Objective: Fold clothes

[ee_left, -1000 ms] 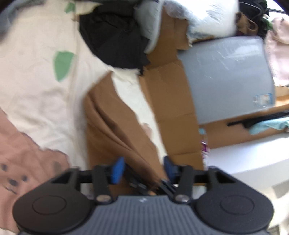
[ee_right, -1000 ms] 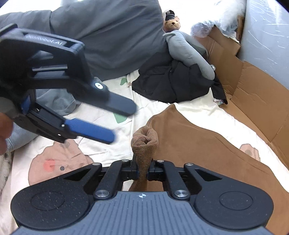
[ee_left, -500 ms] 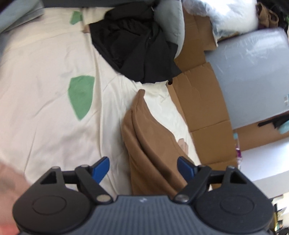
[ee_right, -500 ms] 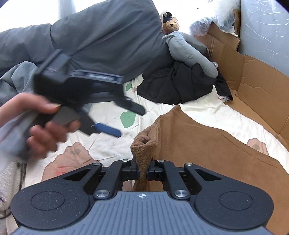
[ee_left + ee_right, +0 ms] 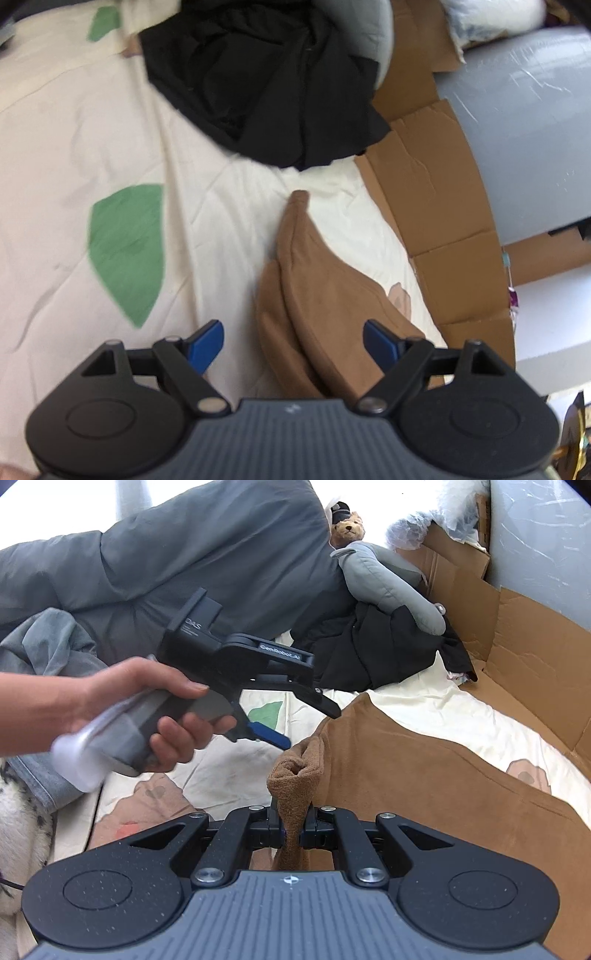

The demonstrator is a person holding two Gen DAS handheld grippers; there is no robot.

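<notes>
Brown garment (image 5: 424,775) pinched by right hand-held gripper (image 5: 291,829); left hand-held gripper (image 5: 293,341) spread, blurred

Our right gripper (image 5: 291,829) pinching a bunched corner of the brown garment (image 5: 424,768), our left gripper (image 5: 310,720) spread wide above it, hand (image 5: 147,705) on its handle

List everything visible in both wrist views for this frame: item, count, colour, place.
brown garment: 1, brown, on the bed sheet, one corner pinched by the right gripper
bed sheet: 1, cream with green and brown patches, underneath
black clothing: 1 heap, black, far end of sheet
grey duvet: 1, dark grey, behind
teddy bear: 1, tan, by the grey plush
cardboard: flattened, brown, right edge
left gripper: black, blue pads, open above the garment
hand: 1, holding the left gripper
right gripper: black, shut on the garment
</notes>
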